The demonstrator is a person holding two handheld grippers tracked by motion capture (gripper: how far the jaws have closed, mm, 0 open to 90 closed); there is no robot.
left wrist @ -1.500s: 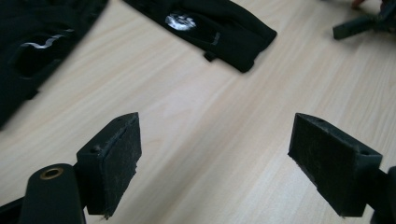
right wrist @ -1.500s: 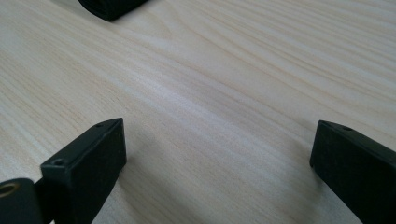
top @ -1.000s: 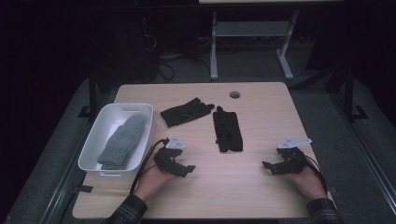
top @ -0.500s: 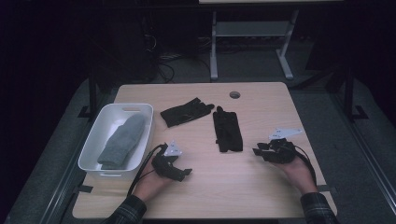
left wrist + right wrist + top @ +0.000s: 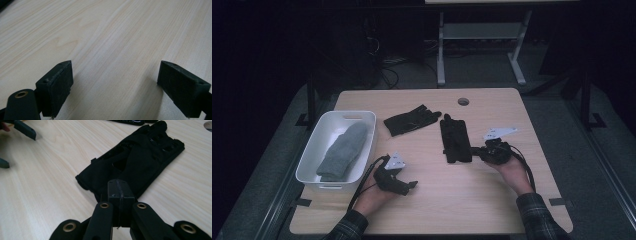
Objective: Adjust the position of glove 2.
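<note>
A flat black glove (image 5: pixel 455 139) lies on the wooden table (image 5: pixel 492 210), fingers pointing away from me. My right gripper (image 5: pixel 475 150) lies at its near cuff end. In the right gripper view its jaws (image 5: pixel 121 188) have just been closing and now meet pad to pad over the cuff edge of the glove (image 5: pixel 140 157). I see no fabric between them. My left gripper (image 5: pixel 411 185) rests on the table near the front left. In the left gripper view it (image 5: pixel 115 85) is open over bare wood. A second black glove (image 5: pixel 412 120) lies crumpled farther left.
A white bin (image 5: pixel 357 116) at the table's left holds a grey knitted piece (image 5: pixel 343 150). A round cable hole (image 5: pixel 463 101) sits near the far edge. The left gripper's jaw (image 5: pixel 25 130) appears far off in the right gripper view.
My right gripper has moved left from the table's right side to the flat glove's cuff end. The left gripper has stayed put.
</note>
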